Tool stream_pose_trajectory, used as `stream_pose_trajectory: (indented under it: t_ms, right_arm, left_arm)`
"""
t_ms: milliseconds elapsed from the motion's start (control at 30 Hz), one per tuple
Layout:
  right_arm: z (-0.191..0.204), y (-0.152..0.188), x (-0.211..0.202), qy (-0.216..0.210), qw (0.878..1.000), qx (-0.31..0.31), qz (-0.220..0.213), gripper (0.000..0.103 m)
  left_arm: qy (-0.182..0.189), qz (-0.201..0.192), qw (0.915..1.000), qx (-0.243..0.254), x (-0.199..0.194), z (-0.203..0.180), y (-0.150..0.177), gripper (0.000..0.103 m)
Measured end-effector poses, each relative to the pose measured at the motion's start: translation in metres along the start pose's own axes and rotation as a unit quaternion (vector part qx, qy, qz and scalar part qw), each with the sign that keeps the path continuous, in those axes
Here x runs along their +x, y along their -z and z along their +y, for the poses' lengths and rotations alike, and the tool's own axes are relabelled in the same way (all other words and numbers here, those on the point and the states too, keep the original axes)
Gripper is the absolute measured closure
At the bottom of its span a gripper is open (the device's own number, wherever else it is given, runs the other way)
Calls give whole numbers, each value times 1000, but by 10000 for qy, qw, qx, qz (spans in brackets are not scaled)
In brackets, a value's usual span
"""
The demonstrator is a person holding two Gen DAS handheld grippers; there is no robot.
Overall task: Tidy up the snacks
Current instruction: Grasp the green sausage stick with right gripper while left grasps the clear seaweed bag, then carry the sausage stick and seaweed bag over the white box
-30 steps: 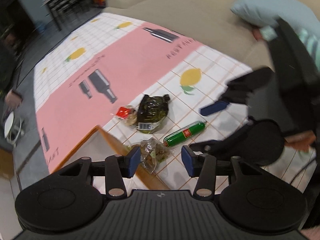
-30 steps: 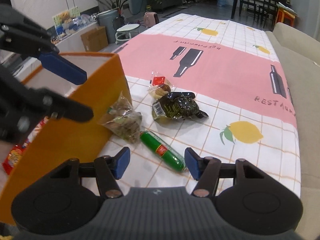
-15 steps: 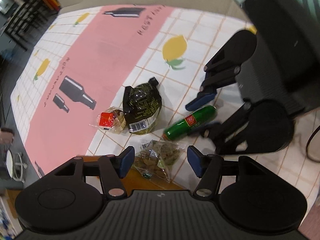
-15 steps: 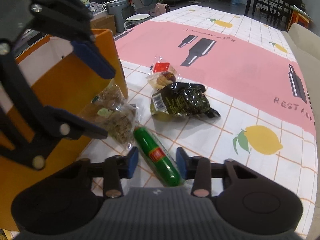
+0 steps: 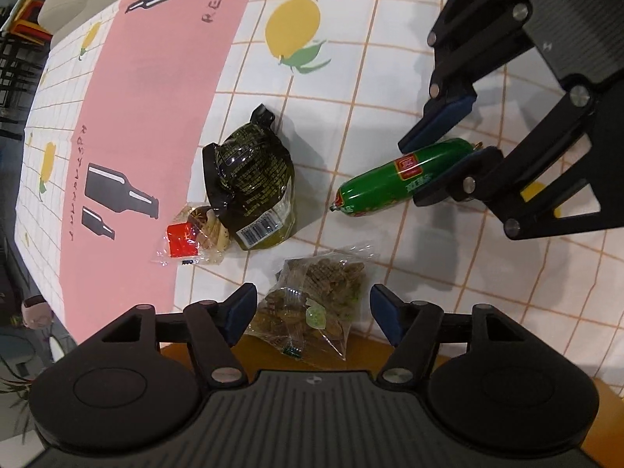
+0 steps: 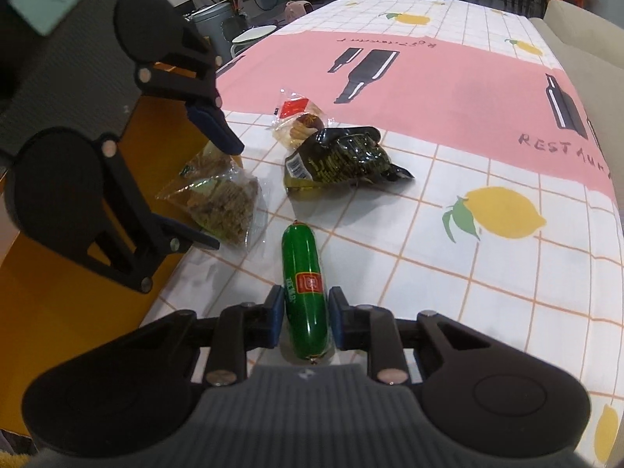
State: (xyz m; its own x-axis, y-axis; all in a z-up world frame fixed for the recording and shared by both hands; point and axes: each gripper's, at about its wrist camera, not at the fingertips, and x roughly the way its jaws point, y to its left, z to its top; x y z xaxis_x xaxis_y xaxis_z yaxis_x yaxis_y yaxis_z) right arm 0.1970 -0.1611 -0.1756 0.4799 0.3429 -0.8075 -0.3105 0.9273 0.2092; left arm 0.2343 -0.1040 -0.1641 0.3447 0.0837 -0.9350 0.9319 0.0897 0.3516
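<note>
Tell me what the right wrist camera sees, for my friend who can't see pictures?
The right gripper has its jaws closed around a green sausage lying on a lemon-print tablecloth. Beyond it lie a clear bag of brown snacks, a dark green packet and a small red-labelled snack. The open left gripper hovers over the clear bag.

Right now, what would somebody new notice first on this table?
Probably the shiny green plastic-wrapped sausage lying on the lemon-print tablecloth, with the right hand-held gripper closing around its near end. Just left, the open left hand-held gripper hovers over a clear bag of brown snacks beside the orange box.
</note>
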Motion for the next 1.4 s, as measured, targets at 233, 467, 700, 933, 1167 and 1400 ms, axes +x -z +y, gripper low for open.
stream_pose_trajectory:
  t_ms: [233,467,700,933,1167,1400]
  right_arm:
    - [2,-6,4,-82,9998,110,-113,79]
    - [1,-1,3,-71,9998,180,-74,82]
    - [1,5,-5,20,9992,387,106,83]
    - [-4,18,-24,-14,9954,943,186,83]
    - [7,24,-63,2,9927,1206,-100,83]
    - [32,26,-106,-103,9907,1267,-488,83]
  left_arm:
    - [-337,271,9987,264,9,-9,-8,28]
    - [-534,281,9981,138,8,-16,-10,38]
    - [-380,-77,9965,-742,-12,-14,-7,48]
    - [-27,-745,9837,-1639,-55,-12,0,49]
    - [160,-1281,9678,-2160,-109,-21,18,49]
    - [240,-1483,9476,-2819,-159,-15,63,49]
